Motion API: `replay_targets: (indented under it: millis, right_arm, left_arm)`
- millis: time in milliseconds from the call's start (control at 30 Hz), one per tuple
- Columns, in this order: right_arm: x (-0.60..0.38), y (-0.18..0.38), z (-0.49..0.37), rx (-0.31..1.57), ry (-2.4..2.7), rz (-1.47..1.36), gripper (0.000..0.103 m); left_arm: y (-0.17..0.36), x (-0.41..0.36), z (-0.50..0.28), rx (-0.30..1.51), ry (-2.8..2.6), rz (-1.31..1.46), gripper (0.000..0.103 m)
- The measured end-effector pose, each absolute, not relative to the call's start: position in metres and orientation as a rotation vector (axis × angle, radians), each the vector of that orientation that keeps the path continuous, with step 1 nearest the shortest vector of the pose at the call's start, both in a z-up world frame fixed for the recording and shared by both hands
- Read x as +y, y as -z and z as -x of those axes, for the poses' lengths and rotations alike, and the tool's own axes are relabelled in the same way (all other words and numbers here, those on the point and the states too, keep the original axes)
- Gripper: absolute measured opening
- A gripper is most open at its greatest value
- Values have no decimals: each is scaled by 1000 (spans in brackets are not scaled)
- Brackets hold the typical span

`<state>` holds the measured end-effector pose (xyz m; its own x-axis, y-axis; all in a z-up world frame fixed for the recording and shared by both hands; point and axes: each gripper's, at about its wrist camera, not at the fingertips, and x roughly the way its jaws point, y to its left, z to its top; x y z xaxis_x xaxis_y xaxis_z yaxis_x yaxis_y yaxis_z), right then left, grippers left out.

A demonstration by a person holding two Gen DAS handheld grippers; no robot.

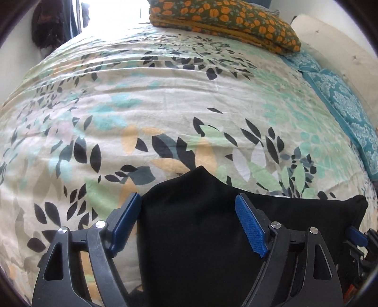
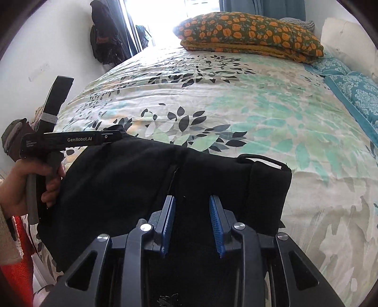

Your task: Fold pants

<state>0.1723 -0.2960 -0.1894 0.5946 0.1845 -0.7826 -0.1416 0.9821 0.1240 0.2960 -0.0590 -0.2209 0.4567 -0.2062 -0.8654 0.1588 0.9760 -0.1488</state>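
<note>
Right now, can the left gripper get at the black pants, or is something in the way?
Probably yes. The left gripper stands open directly over the black pants on the bedspread, nothing between them. The right gripper works farther along the same cloth.

a wide bed under a cream cotton cover printed with black and teal leaves [image 2: 212, 99] fills the room. at twelve o'clock lies an olive pillow with orange flowers [image 2: 250, 33]; bright daylight pours through the window [image 2: 165, 14] behind. a dark bag [image 2: 106, 35] hangs on the white wall at ten o'clock.
</note>
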Motion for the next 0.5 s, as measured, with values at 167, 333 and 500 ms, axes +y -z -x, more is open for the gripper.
replay_targets:
  millis: [167, 333, 500]
  right_arm:
    - [-300, 182, -165, 912, -182, -95, 31]
    - [-299, 153, -136, 881, -177, -132, 42]
    - [-287, 145, -97, 892, -190, -148, 42]
  left_arm:
    - [214, -35, -292, 1112, 201, 185, 83]
    - [171, -37, -241, 1039, 314, 106, 83]
    - [148, -67, -160, 984, 504, -7, 83]
